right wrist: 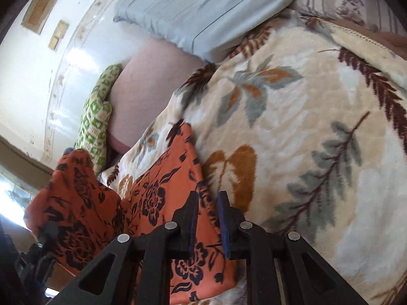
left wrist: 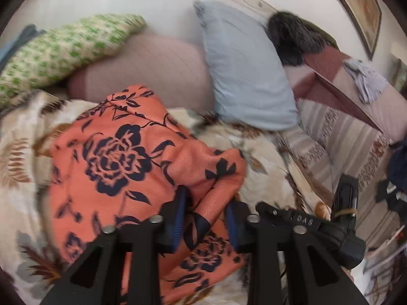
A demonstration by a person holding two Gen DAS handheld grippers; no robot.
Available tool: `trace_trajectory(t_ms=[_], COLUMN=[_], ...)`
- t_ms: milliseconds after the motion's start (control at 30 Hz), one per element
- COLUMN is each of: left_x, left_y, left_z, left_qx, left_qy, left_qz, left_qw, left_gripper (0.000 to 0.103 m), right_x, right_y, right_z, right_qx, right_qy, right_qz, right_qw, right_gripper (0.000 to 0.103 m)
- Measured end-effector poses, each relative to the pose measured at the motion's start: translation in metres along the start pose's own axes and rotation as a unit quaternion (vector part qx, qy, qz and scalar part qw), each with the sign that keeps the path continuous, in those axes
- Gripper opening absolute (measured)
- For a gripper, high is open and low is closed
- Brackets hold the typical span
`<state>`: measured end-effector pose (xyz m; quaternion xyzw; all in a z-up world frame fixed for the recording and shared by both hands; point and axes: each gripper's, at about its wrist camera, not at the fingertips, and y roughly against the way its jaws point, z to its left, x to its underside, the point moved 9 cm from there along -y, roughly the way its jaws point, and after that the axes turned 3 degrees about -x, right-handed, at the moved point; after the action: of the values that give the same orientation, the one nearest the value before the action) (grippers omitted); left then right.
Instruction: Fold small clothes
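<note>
An orange garment (left wrist: 119, 157) with dark blue flowers lies on the leaf-patterned blanket (left wrist: 267, 167). My left gripper (left wrist: 207, 203) is shut on a fold of the garment near its right edge. In the right wrist view the same orange garment (right wrist: 157, 198) lies partly folded, with one part lifted at the left. My right gripper (right wrist: 208, 198) is shut on an edge of it, the cloth between its blue pads (right wrist: 223, 218). The right gripper also shows in the left wrist view (left wrist: 346, 198) at the right.
A light blue pillow (left wrist: 249, 71), a pink pillow (left wrist: 152, 66) and a green patterned pillow (left wrist: 61, 48) lie at the head of the bed against the white wall. A striped sheet (left wrist: 330, 137) is at the right. The blanket (right wrist: 305, 117) spreads right.
</note>
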<state>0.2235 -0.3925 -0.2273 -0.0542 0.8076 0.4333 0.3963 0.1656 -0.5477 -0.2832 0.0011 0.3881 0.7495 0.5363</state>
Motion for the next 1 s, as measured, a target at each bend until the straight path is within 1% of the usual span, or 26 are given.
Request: trace_trajectory(t_ms=[33,67,100,133,200,233,267,300,333,367,400,433,500,533,567,600,700,800,833,867,900,933,967,1000], left_x=[0.015,0.031,0.045,0.052,0.053,0.049,0.044,0.039,0.034,0.029,0.028,0.029,0.035,0.042,0.049,0.056,0.076,0.087,0.090,0.093,0.095,0.097,0.097,0.097], left_y=[-0.021,-0.037,-0.040,-0.034,-0.009,0.006,0.023,0.038,0.053,0.063,0.073,0.077,0.079,0.078,0.076,0.073,0.059,0.049,0.047,0.045,0.043,0.041,0.040,0.040], left_z=[-0.011,-0.013,-0.013,-0.011,-0.003,0.005,0.016,0.028,0.042,0.056,0.070,0.081,0.103,0.111,0.117,0.123,0.130,0.124,0.120,0.118,0.116,0.115,0.115,0.117], left_qx=[0.023,0.020,0.013,0.023,0.053,0.058,0.055,0.040,0.013,-0.011,-0.026,-0.039,-0.060,-0.061,-0.057,-0.056,-0.065,-0.064,-0.066,-0.068,-0.072,-0.077,-0.082,-0.086], left_qy=[-0.016,-0.031,-0.035,-0.029,-0.011,-0.007,-0.006,-0.006,-0.005,-0.003,-0.001,0.002,0.015,0.027,0.040,0.051,0.072,0.064,0.055,0.046,0.037,0.031,0.028,0.030], left_qz=[0.036,0.073,0.093,0.091,0.071,0.058,0.039,0.017,-0.005,-0.021,-0.029,-0.029,-0.017,-0.007,0.004,0.016,0.048,0.061,0.066,0.071,0.074,0.075,0.076,0.078], left_qw=[0.9990,0.9966,0.9949,0.9951,0.9960,0.9966,0.9977,0.9990,0.9999,0.9997,0.9992,0.9988,0.9979,0.9978,0.9976,0.9970,0.9942,0.9940,0.9941,0.9941,0.9939,0.9937,0.9933,0.9928], left_gripper=[0.057,0.058,0.058,0.058,0.058,0.060,0.064,0.068,0.077,0.081,0.081,0.081,0.081,0.081,0.081,0.081,0.081,0.081,0.081,0.081,0.081,0.081,0.081,0.081], right_x=[-0.005,-0.009,-0.012,-0.014,-0.016,-0.016,-0.015,-0.011,-0.009,-0.005,0.000,0.005,0.013,0.016,0.019,0.021,0.027,0.033,0.035,0.039,0.042,0.045,0.046,0.045], right_y=[0.003,0.006,0.007,0.007,0.003,0.001,-0.002,-0.003,-0.006,-0.009,-0.012,-0.017,-0.022,-0.024,-0.027,-0.029,-0.037,-0.050,-0.055,-0.061,-0.067,-0.071,-0.071,-0.067], right_z=[-0.008,-0.015,-0.022,-0.027,-0.031,-0.030,-0.025,-0.020,-0.010,0.000,0.011,0.020,0.033,0.037,0.038,0.040,0.046,0.049,0.050,0.051,0.052,0.053,0.057,0.061], right_qx=[0.003,0.007,0.011,0.014,0.016,0.014,0.008,-0.002,-0.020,-0.045,-0.069,-0.085,-0.095,-0.090,-0.081,-0.075,-0.071,-0.049,-0.041,-0.028,-0.016,-0.005,0.001,0.005], right_qy=[-0.007,-0.014,-0.022,-0.029,-0.034,-0.030,-0.023,-0.016,-0.009,-0.005,-0.003,0.000,0.008,0.014,0.018,0.022,0.037,0.050,0.058,0.070,0.081,0.092,0.104,0.120], right_qz=[-0.006,-0.010,-0.013,-0.014,-0.009,-0.004,0.001,0.006,0.012,0.021,0.030,0.042,0.056,0.059,0.059,0.056,0.054,0.066,0.071,0.077,0.083,0.086,0.081,0.070], right_qw=[1.000,1.000,1.000,0.999,0.999,0.999,1.000,1.000,1.000,0.999,0.997,0.995,0.994,0.994,0.995,0.995,0.995,0.995,0.995,0.994,0.993,0.992,0.991,0.990], right_gripper=[0.019,0.019,0.019,0.019,0.019,0.019,0.019,0.019,0.019,0.019,0.020,0.020,0.028,0.045,0.068,0.070,0.070,0.067,0.060,0.049,0.042,0.031,0.022,0.020])
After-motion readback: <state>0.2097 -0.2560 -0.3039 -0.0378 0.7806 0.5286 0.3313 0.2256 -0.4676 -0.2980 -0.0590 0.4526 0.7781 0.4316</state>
